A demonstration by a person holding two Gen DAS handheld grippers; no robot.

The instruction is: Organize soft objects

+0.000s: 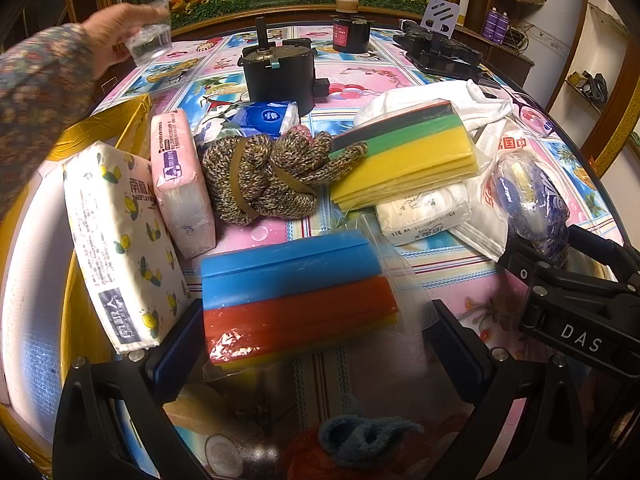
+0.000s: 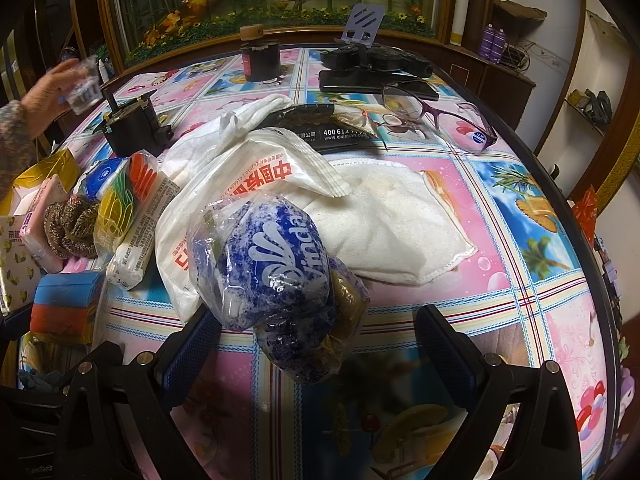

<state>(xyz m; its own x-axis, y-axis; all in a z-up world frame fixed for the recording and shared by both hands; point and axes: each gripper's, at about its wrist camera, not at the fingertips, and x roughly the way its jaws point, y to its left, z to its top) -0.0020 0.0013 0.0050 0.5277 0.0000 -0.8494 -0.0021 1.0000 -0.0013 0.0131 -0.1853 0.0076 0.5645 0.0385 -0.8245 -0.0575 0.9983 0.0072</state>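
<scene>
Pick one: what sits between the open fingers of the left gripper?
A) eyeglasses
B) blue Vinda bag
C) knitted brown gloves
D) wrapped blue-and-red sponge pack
D: in the left wrist view the left gripper is open, and the wrapped blue-and-red sponge pack lies on the table between its fingers, with the knitted gloves farther back.

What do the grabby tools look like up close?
Both tools are black plastic with silver screws. The left tool has dark blue ribbed fingers. So does the right tool, and white letters "DAS" show on its body in the left view.
</scene>
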